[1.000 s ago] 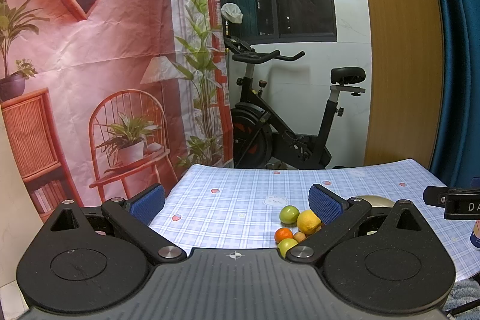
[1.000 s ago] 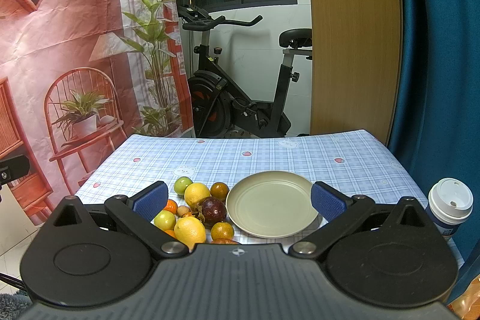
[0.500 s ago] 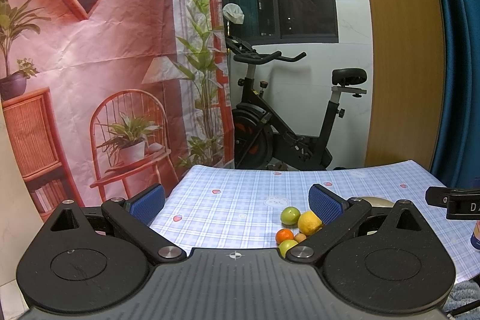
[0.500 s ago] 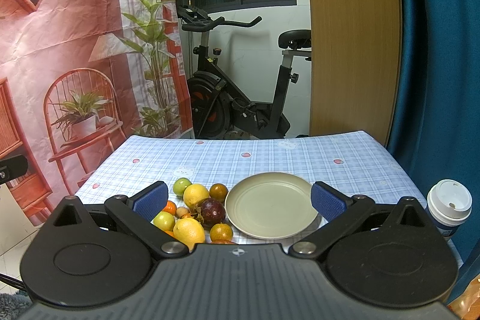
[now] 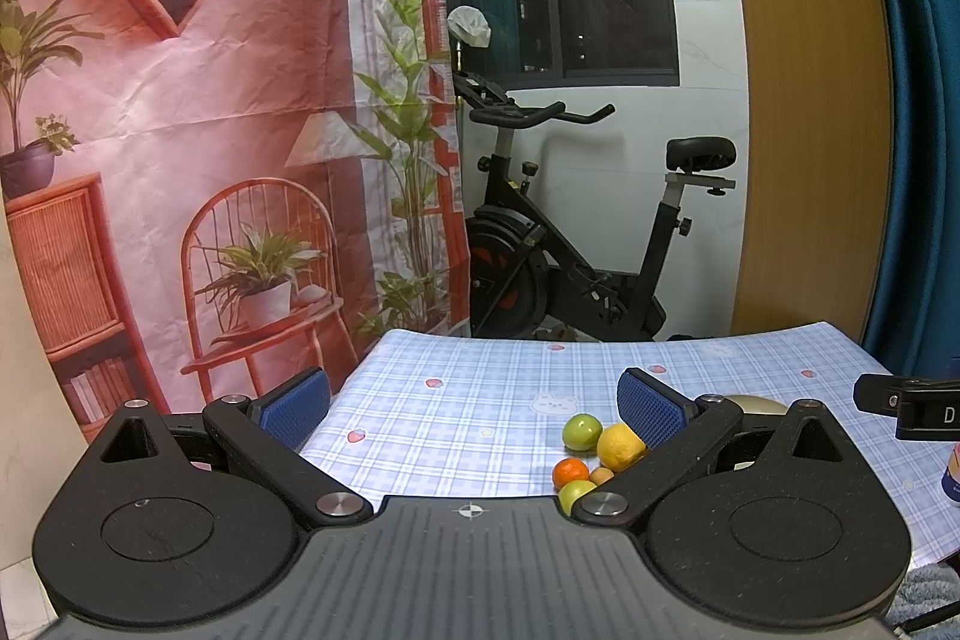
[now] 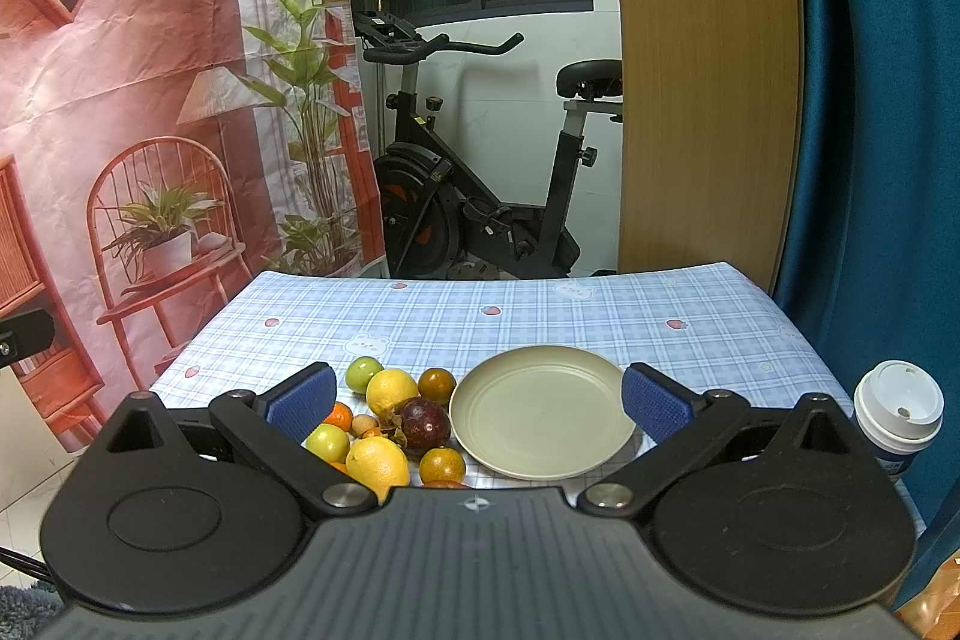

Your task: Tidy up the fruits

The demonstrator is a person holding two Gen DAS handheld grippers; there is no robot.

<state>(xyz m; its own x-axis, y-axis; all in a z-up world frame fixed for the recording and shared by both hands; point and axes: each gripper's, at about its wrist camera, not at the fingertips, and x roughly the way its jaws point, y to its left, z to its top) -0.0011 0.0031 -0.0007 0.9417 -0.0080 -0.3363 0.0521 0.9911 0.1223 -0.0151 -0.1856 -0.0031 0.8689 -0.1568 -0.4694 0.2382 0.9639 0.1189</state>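
A pile of several fruits lies on the checked tablecloth left of an empty beige plate: a green fruit, two lemons, a dark purple fruit, small oranges. My right gripper hangs open above the table's near edge, with the pile by its left finger and the plate between the fingers. My left gripper is open over the table's left part. In the left wrist view the green fruit, a lemon and an orange lie beside its right finger.
A white-lidded paper cup stands at the table's right edge by a blue curtain. An exercise bike is behind the table, and a printed backdrop hangs at the left. The other gripper's tip shows at the right of the left wrist view.
Both views have shifted only slightly, with the left gripper drifting a little. Both grippers stay open and the fruits have not moved.
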